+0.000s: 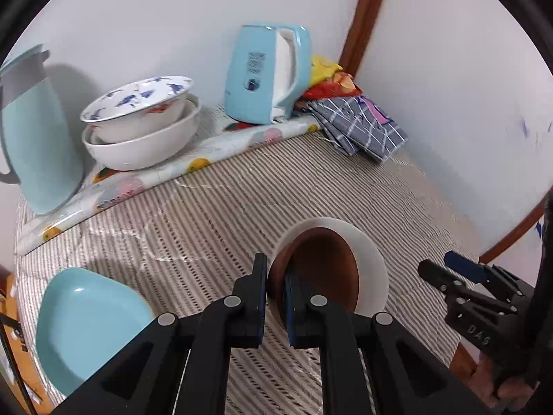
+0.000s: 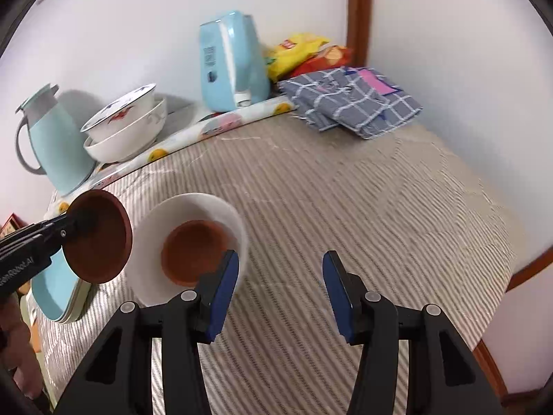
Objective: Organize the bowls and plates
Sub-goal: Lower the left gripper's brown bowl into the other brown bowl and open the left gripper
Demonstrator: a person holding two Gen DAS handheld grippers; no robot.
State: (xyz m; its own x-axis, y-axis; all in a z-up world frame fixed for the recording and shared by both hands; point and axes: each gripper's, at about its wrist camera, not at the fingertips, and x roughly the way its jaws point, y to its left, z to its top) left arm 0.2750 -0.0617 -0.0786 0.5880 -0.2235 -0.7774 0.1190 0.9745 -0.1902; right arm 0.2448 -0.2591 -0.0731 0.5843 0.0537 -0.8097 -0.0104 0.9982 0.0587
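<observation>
On the striped cloth [image 2: 345,207] covering the table, a white bowl [image 2: 148,242] sits near the front edge; it serves as the landmark. Its wall is smooth and glossy, round in plan. Inside it lies a brown dish [image 2: 197,252], matte, terracotta-coloured, shallow and round.

Left gripper [image 1: 275,276]: clenched on the rim of a second brown dish [image 2: 100,238], one finger inside, one outside. That dish is held tilted, lifted clear of the cloth, just left of the white bowl and overlapping its rim in the left wrist view.

Right gripper [image 2: 280,290]: jaws spread wide, holding nothing, just right of the white bowl. Its left pad [image 2: 224,294] appears to sit at the bowl's near rim; contact cannot be confirmed.

Left of the bowl, at the table edge, lies a blue plate [image 1: 86,325], smooth, rounded-square; the right wrist view shows it atop another plate.

Behind and left of the bowl, on a fruit-print oilcloth [image 1: 172,169], stands a stack of three white bowls [image 1: 141,128], the top one patterned blue. A pale blue jug [image 1: 38,131] stands further left. A pale blue kettle [image 1: 266,72] stands behind the bowl by the wall, with snack packets [image 2: 304,52] and a folded checked cloth [image 2: 352,100] to its right in the corner.

Cloth right of and behind the bowl lies bare up to the white walls [image 2: 449,69]. A wooden edge [image 2: 490,363] shows at the table's right.
</observation>
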